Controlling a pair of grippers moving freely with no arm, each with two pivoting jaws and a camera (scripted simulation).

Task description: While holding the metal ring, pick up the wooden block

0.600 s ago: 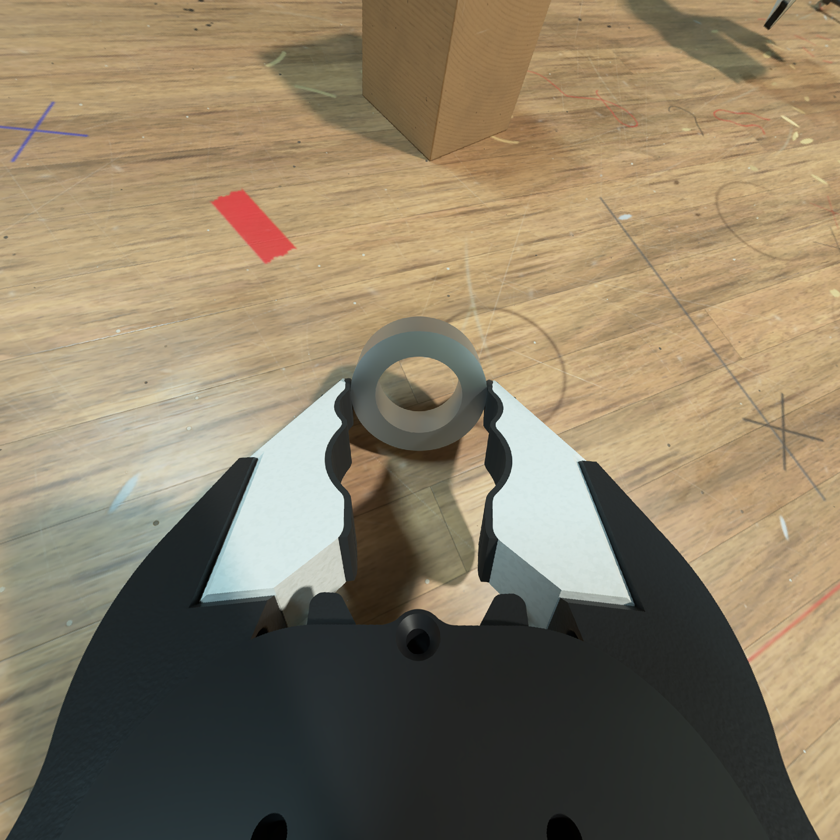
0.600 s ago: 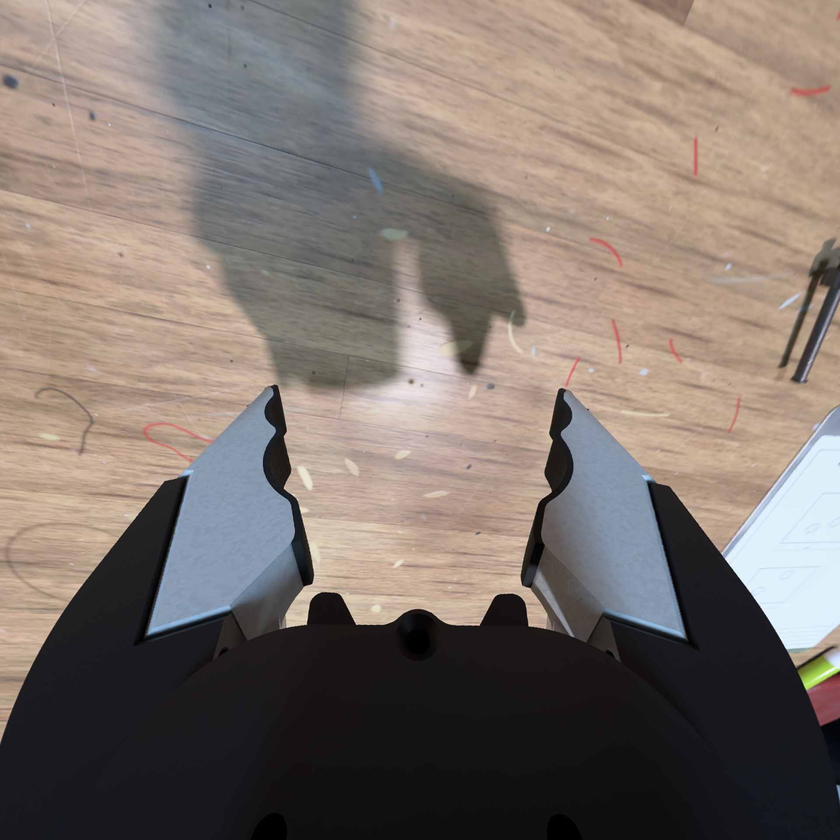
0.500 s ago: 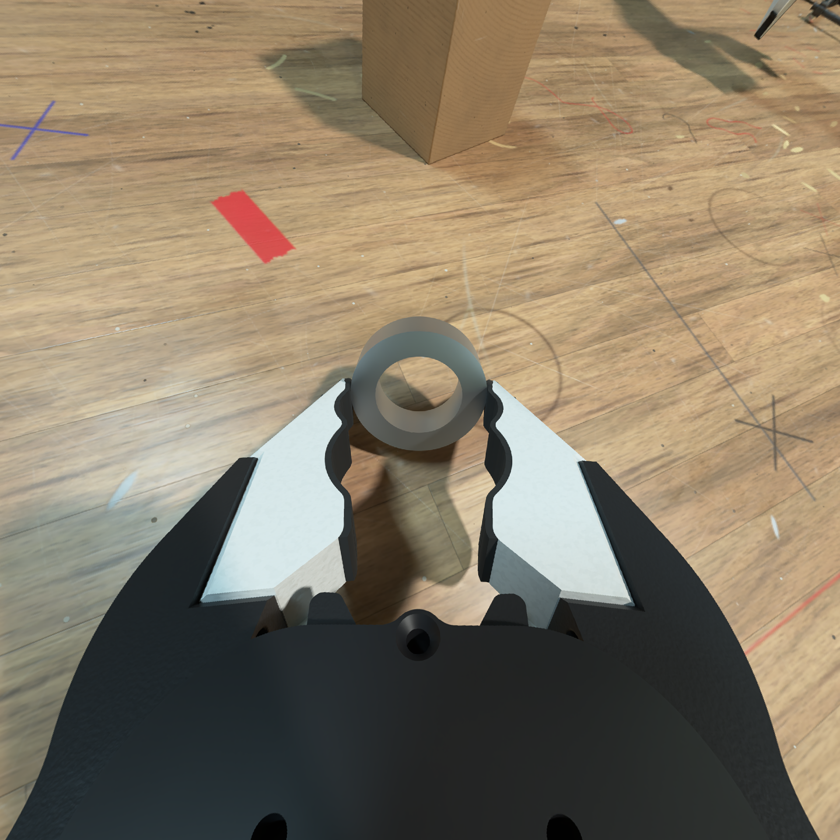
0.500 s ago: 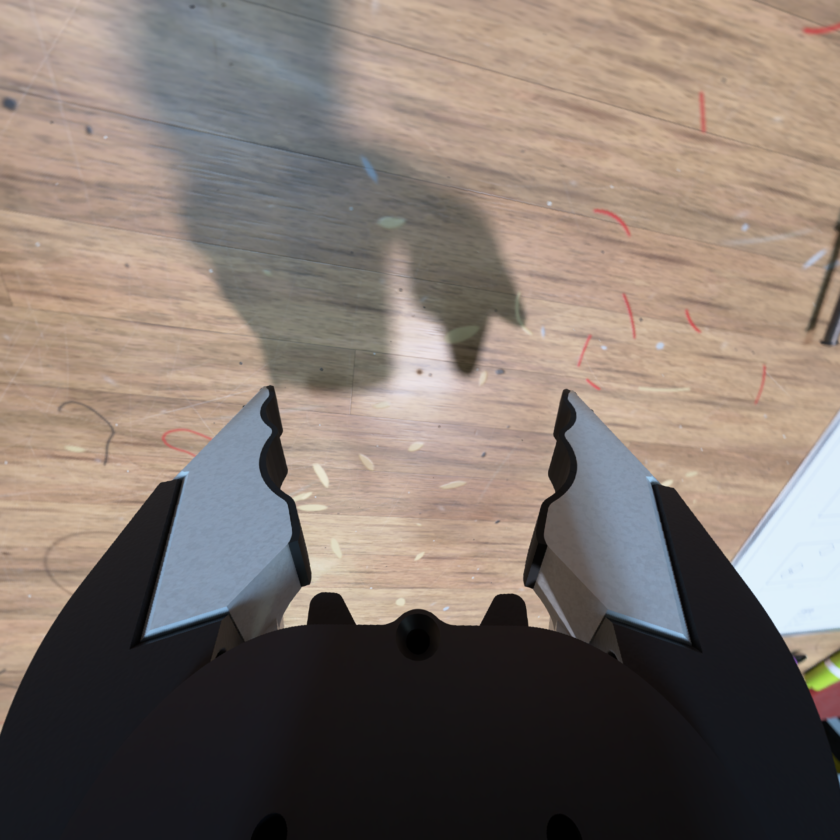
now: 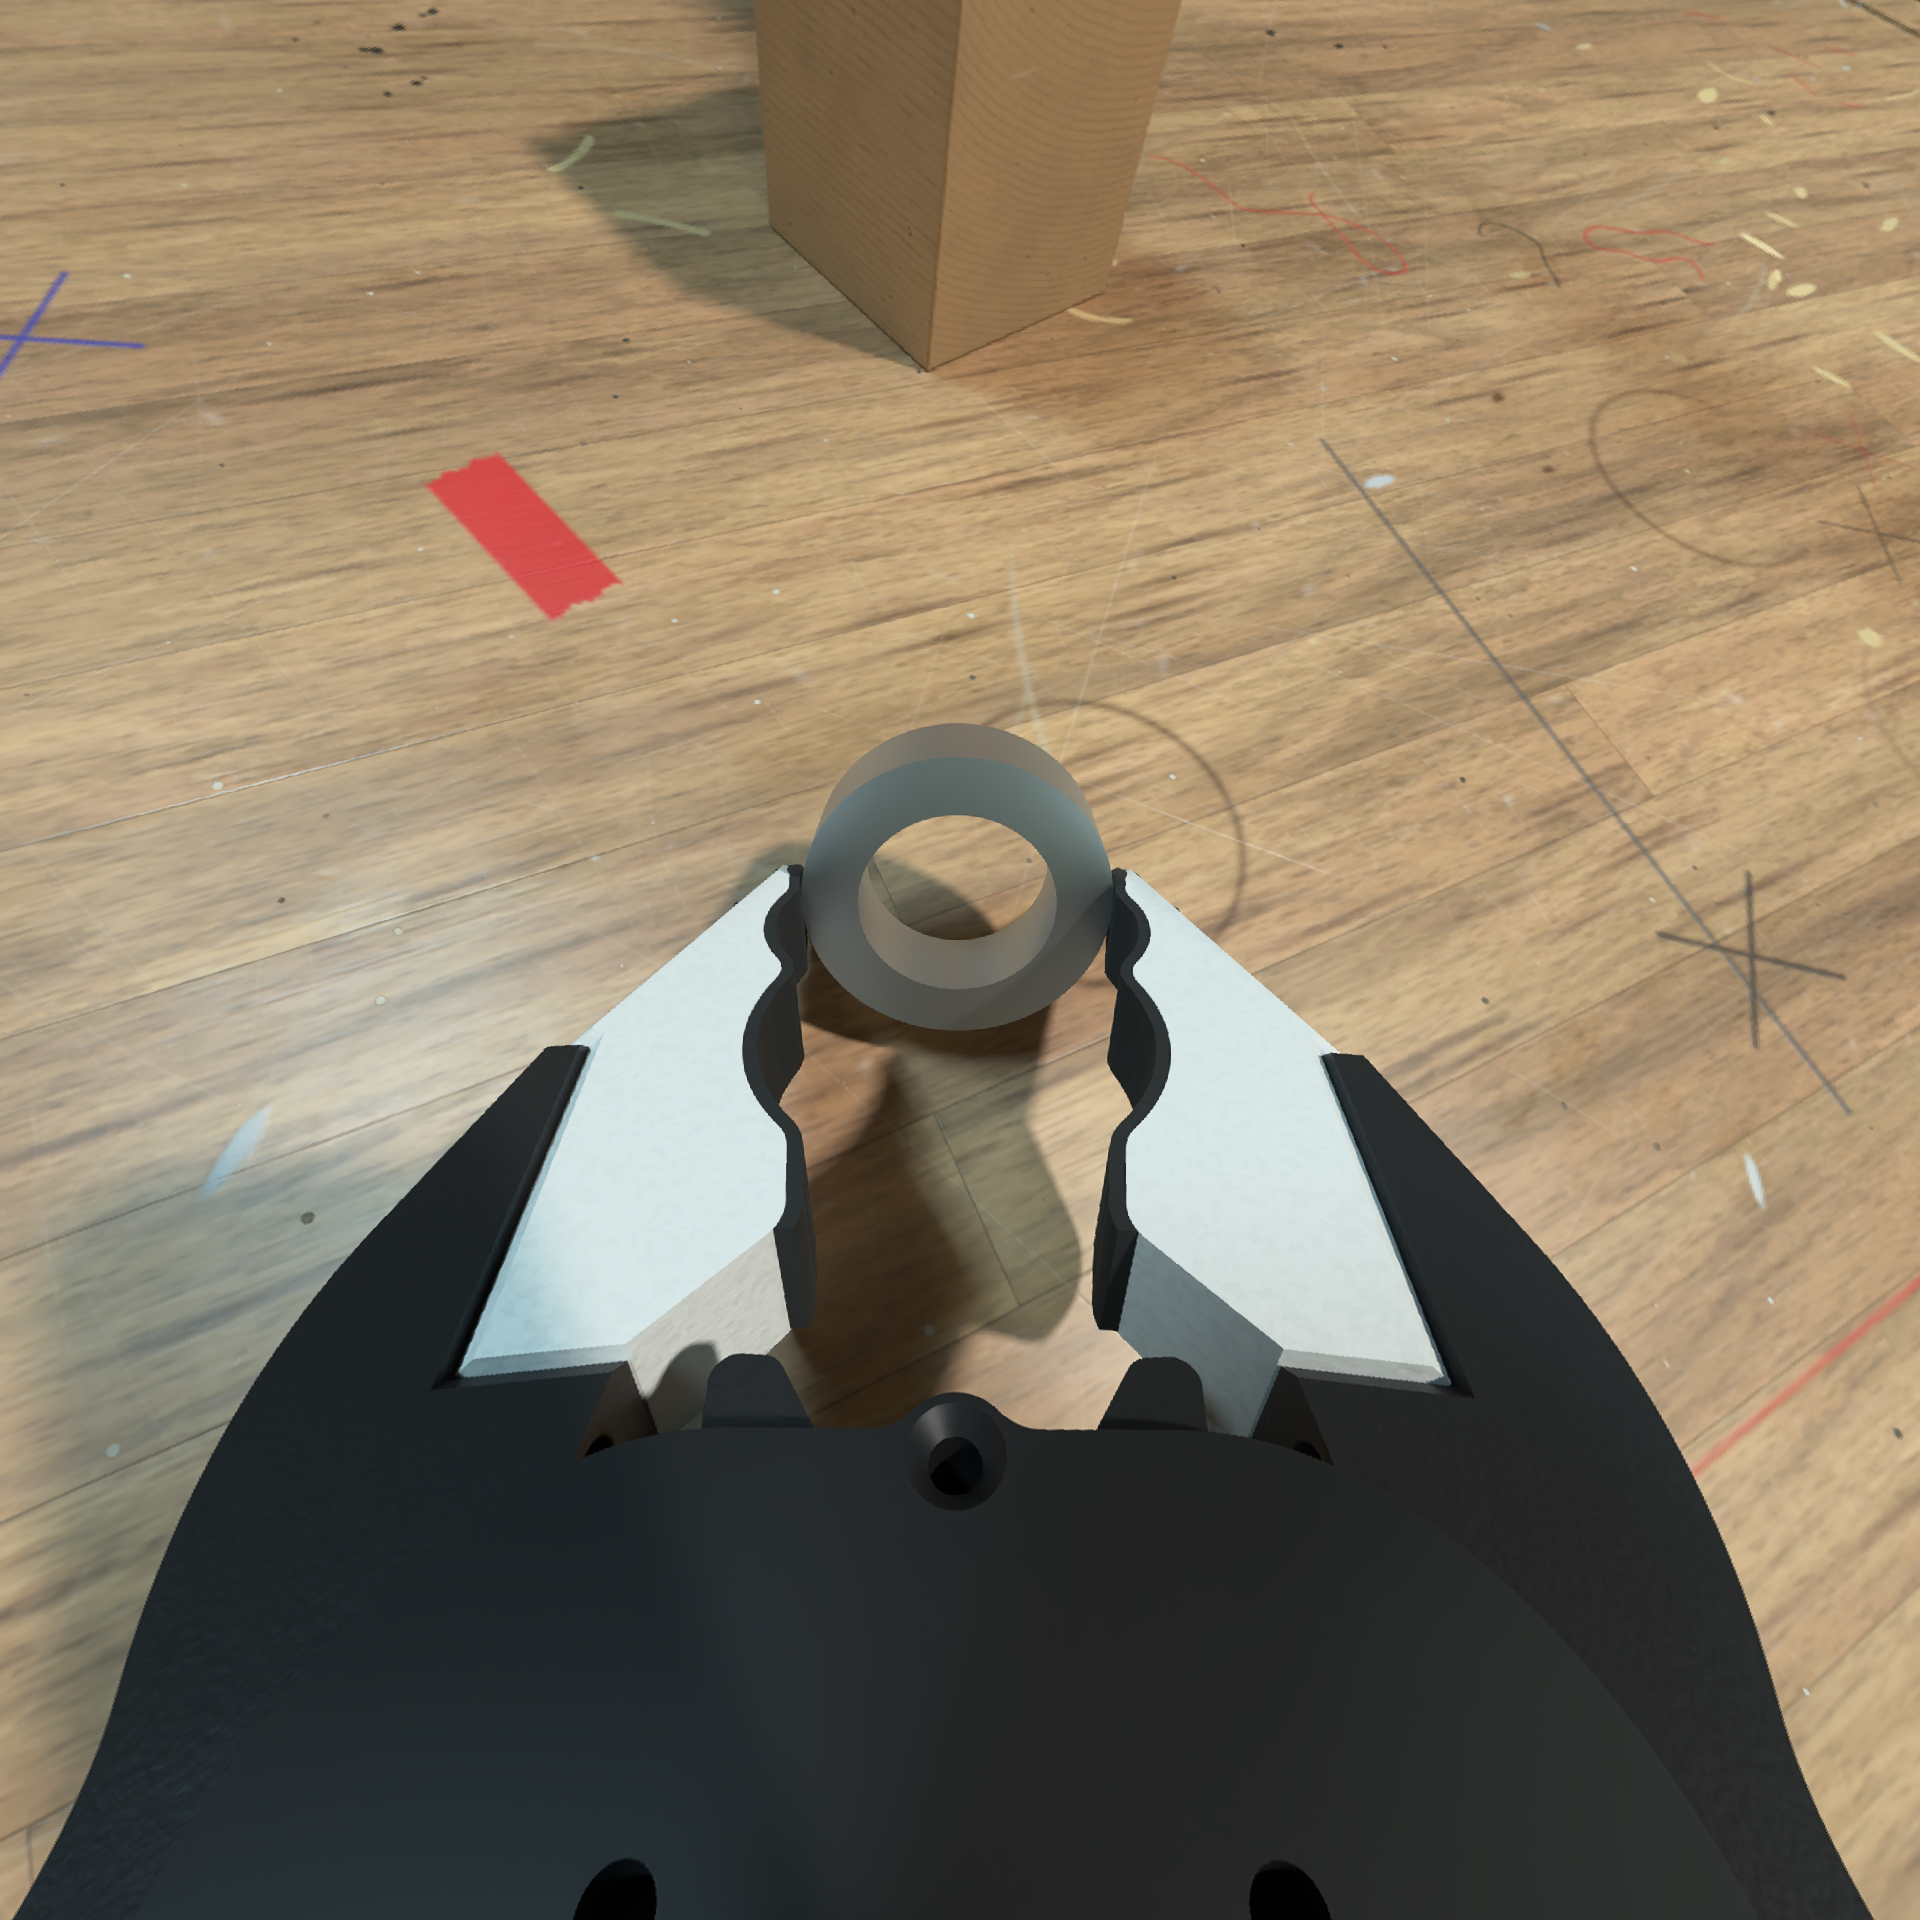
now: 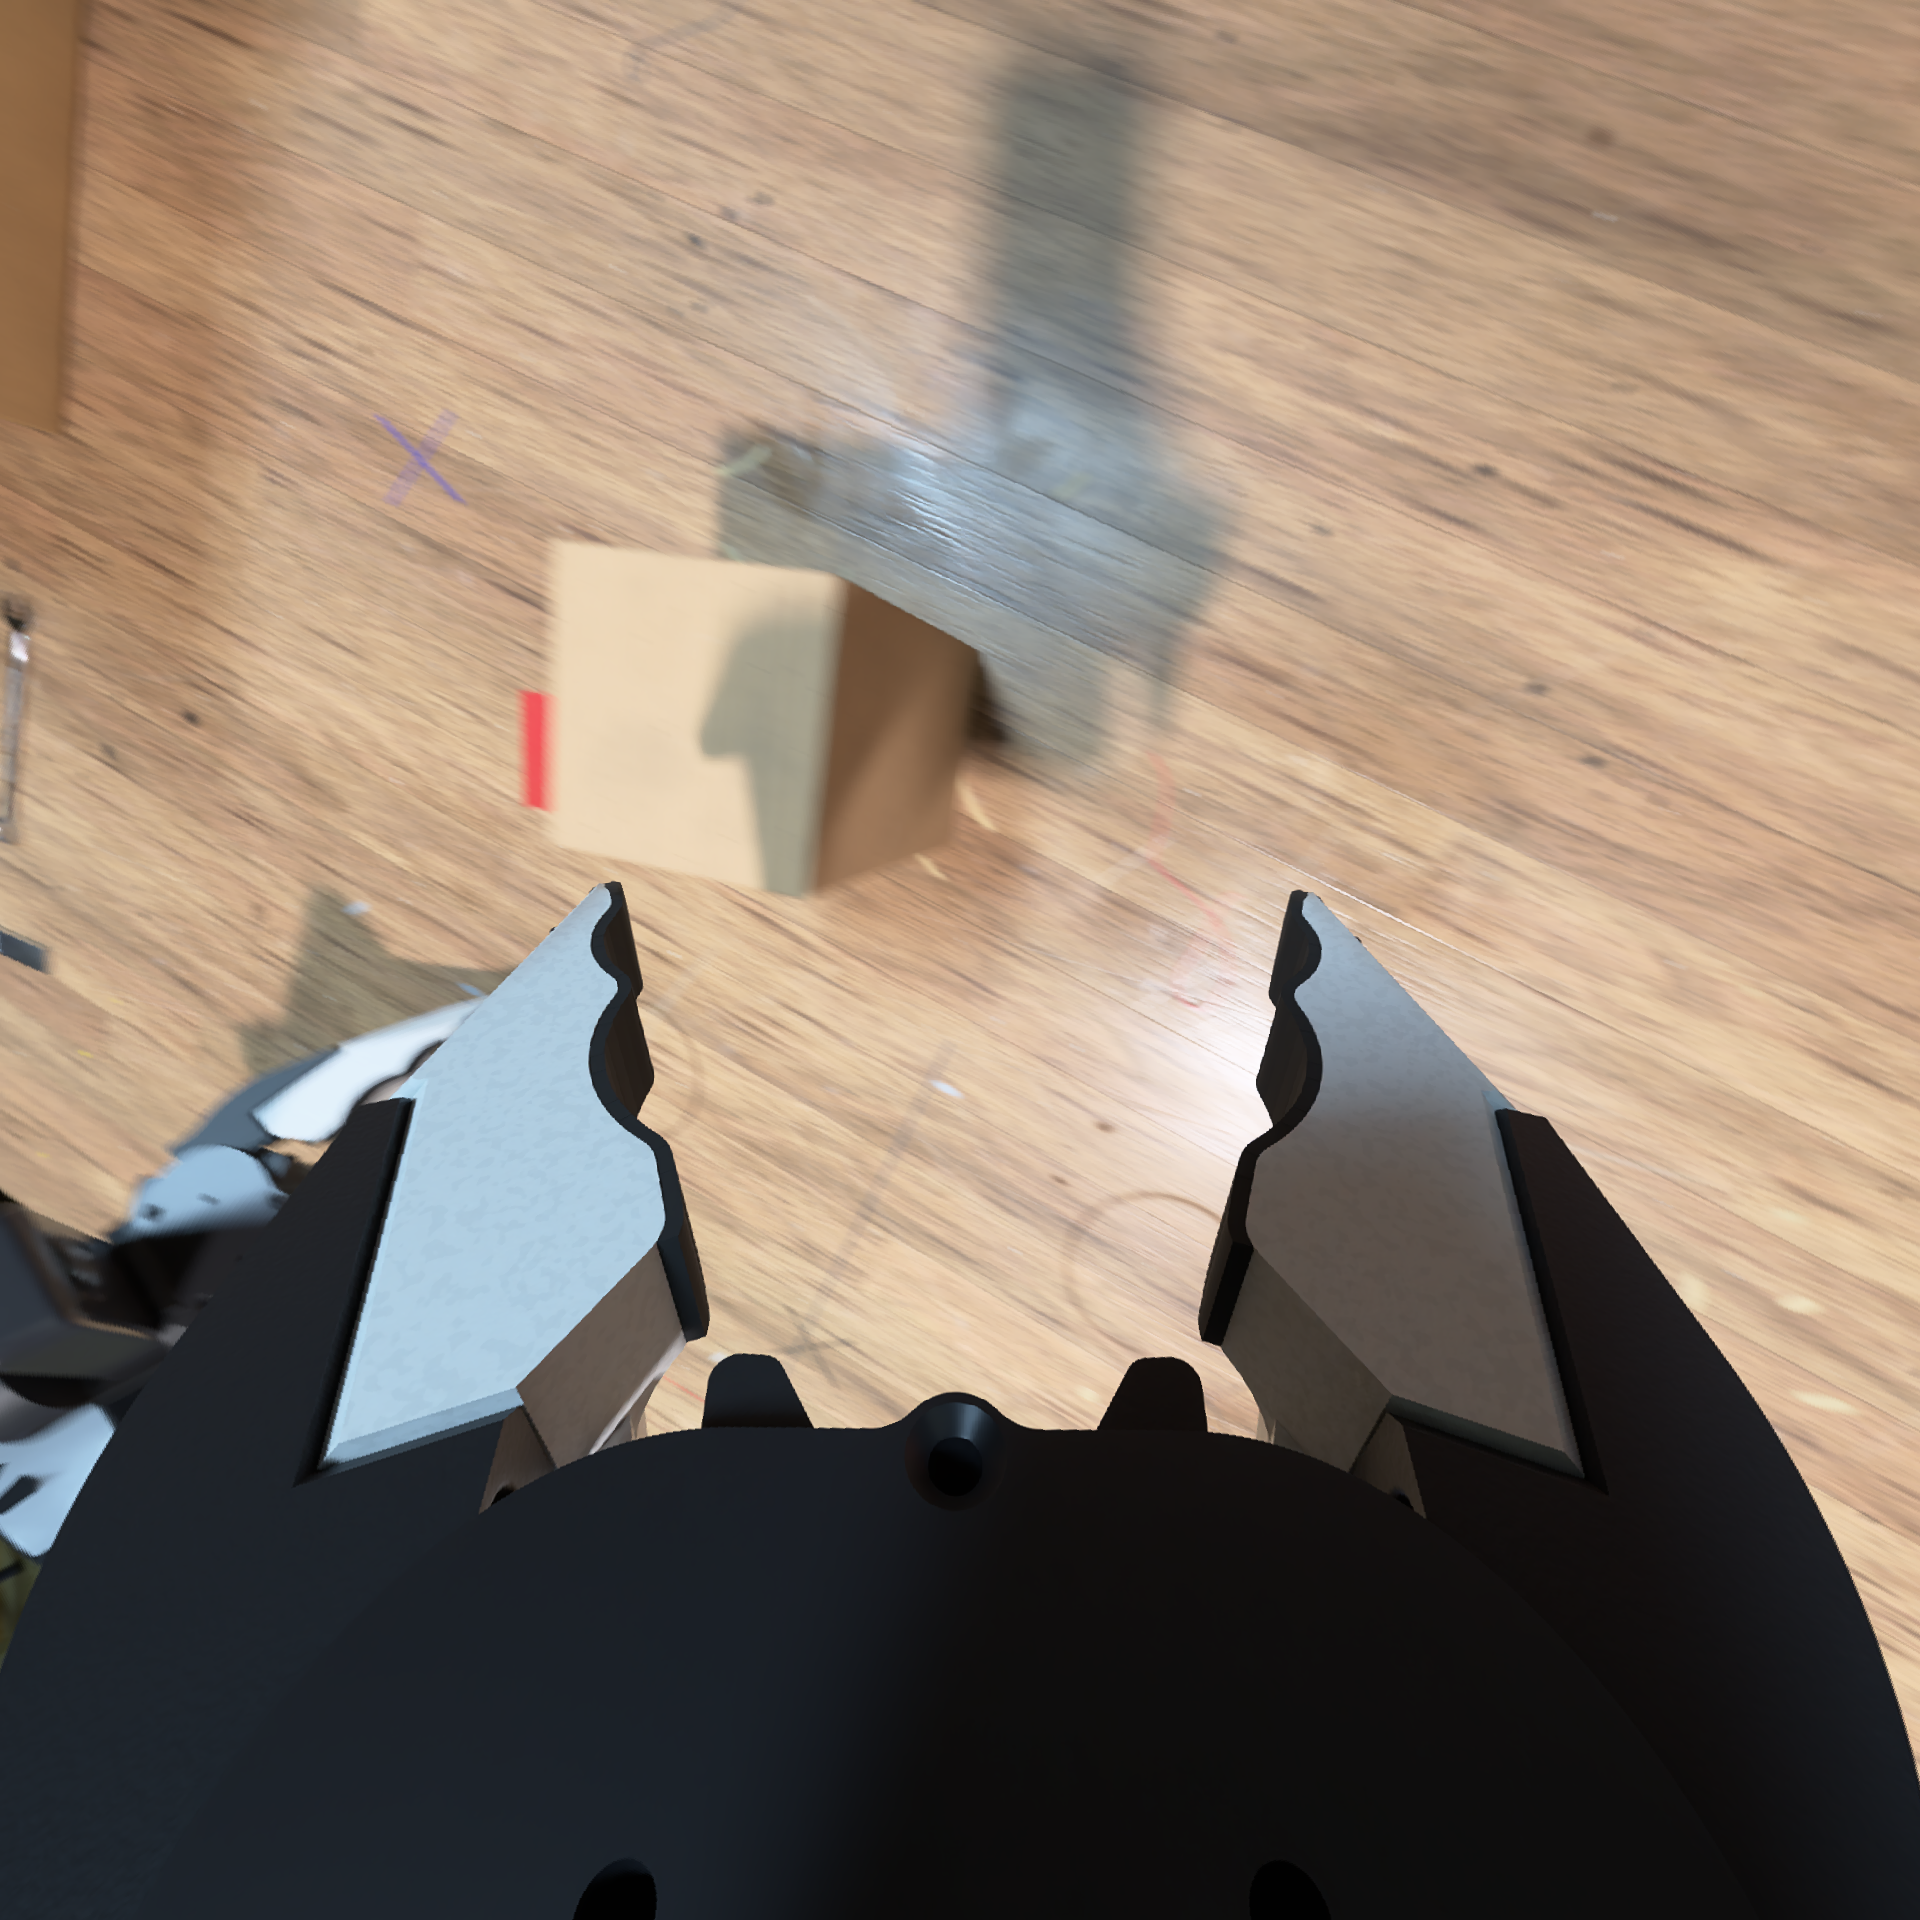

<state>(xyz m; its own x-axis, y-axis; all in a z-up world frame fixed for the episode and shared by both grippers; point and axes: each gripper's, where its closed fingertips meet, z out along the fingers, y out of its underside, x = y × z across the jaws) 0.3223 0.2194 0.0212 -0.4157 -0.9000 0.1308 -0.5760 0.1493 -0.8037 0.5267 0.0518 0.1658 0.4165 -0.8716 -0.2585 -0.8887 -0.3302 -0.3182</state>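
Note:
My left gripper [image 5: 954, 899] is shut on the grey metal ring [image 5: 883, 935], held by its fingertips a little above the wooden floor. The wooden block [image 5: 956, 156] stands upright ahead of it at the top of the left wrist view, its top cut off. In the right wrist view the same block [image 6: 686, 727] shows from above, blurred, just beyond my right gripper [image 6: 951, 914], which is open and empty above the floor. The left gripper [image 6: 239, 1143] shows at the lower left of the right wrist view, partly hidden behind my right finger.
A strip of red tape [image 5: 525, 535] lies on the floor left of the block and shows beside the block [image 6: 537, 748] in the right wrist view. A blue cross [image 5: 42, 332] marks the far left floor. A brown box edge [image 6: 31, 208] stands at the upper left.
My right gripper has swung quickly across the floor; the wooden block and the left gripper have come into its view. The left gripper still holds the ring and has barely moved.

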